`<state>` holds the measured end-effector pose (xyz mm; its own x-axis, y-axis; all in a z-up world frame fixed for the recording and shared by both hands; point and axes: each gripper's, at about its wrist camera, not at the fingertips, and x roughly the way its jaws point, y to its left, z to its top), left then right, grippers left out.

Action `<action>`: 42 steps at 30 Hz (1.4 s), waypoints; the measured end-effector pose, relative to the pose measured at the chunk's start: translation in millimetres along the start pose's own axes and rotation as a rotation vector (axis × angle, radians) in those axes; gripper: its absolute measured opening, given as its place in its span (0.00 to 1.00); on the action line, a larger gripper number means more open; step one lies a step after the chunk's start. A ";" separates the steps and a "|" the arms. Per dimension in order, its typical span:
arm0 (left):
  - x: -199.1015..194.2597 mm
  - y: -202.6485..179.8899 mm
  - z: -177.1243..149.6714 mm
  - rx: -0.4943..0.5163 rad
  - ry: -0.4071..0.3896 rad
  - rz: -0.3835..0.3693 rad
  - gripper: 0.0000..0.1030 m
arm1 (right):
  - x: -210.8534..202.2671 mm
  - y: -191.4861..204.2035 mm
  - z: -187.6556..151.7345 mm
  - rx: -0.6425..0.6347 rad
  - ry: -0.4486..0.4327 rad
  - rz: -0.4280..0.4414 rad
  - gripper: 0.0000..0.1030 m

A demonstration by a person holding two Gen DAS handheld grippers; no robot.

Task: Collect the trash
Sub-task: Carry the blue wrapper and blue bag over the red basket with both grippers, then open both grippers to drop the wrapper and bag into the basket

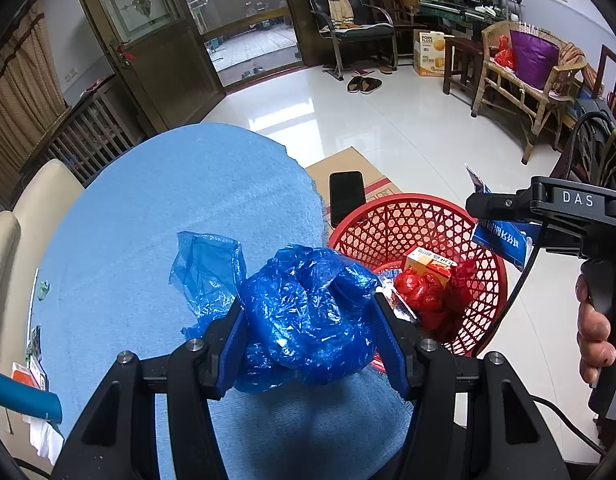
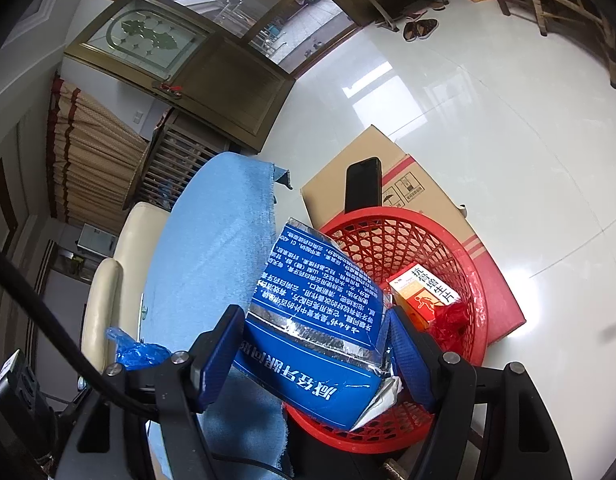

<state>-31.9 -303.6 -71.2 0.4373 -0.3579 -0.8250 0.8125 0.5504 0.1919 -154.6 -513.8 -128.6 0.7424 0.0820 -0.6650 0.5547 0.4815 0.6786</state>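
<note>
My left gripper is shut on a crumpled blue plastic bag, held over the right edge of the blue-cloth table, beside the red mesh basket. My right gripper is shut on a flattened blue and silver carton, held above the near rim of the basket. In the left wrist view the right gripper shows over the basket's right side with the carton. The basket holds an orange box and red plastic wrap.
A black phone lies on a cardboard box behind the basket on the white tiled floor. A cream chair stands left of the table. Small packets lie at the table's left edge. Chairs and a wicker bench line the far wall.
</note>
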 end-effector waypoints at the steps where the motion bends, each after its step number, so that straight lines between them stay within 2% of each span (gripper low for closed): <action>1: 0.7 -0.6 0.0 0.000 0.002 -0.001 0.60 | 0.5 -1.0 0.3 0.003 0.002 0.000 0.73; 27: 15.2 -13.0 0.7 0.025 0.029 -0.038 0.60 | 24.4 -29.6 -2.6 0.093 0.064 -0.006 0.74; 34: 18.4 -29.5 7.9 0.061 0.005 -0.118 0.60 | 31.6 -44.9 -1.8 0.156 0.106 -0.007 0.75; 37: 21.4 -36.8 13.0 0.065 0.002 -0.168 0.66 | 32.3 -51.4 -1.7 0.189 0.111 -0.001 0.75; 42: 24.2 -39.4 17.2 0.046 0.004 -0.227 0.66 | 31.9 -55.8 0.4 0.208 0.108 -0.002 0.76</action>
<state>-46.8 -347.0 -89.6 0.2395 -0.4654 -0.8521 0.9068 0.4209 0.0250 -161.8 -538.5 -187.5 0.7024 0.1798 -0.6887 0.6301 0.2929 0.7191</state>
